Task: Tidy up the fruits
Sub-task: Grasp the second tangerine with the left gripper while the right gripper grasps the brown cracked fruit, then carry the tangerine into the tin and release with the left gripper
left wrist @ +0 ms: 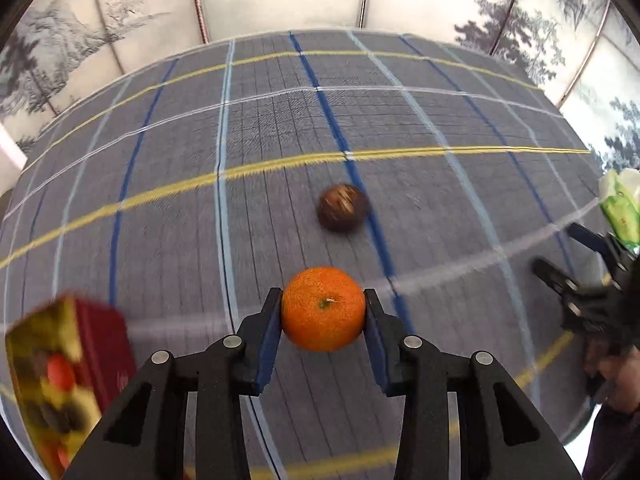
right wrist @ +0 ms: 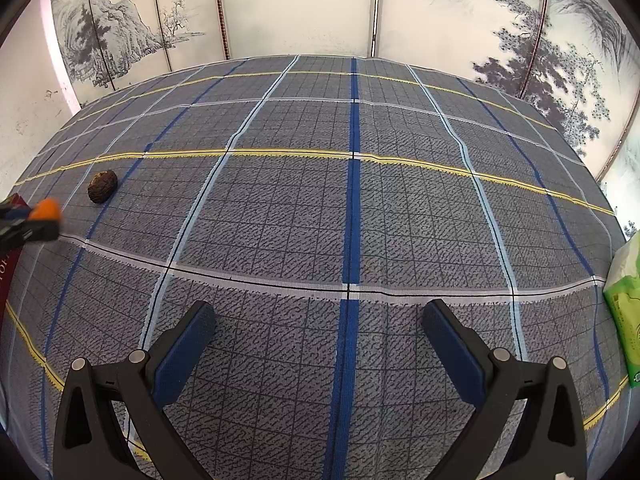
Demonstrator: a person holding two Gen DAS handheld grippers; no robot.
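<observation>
The left claw pinched an orange tangerine between its blue pads, held above the plaid-covered worktop. Beyond the tangerine, a dark brown round fruit lay alone on the cloth, with open cloth between them. To the tangerine's left stood a red and yellow box, blurred, holding what looked like fruits. Far to its right sat a green packet. The right claw hung spread wide over bare cloth, gripping nothing, well right of the tangerine.
</observation>
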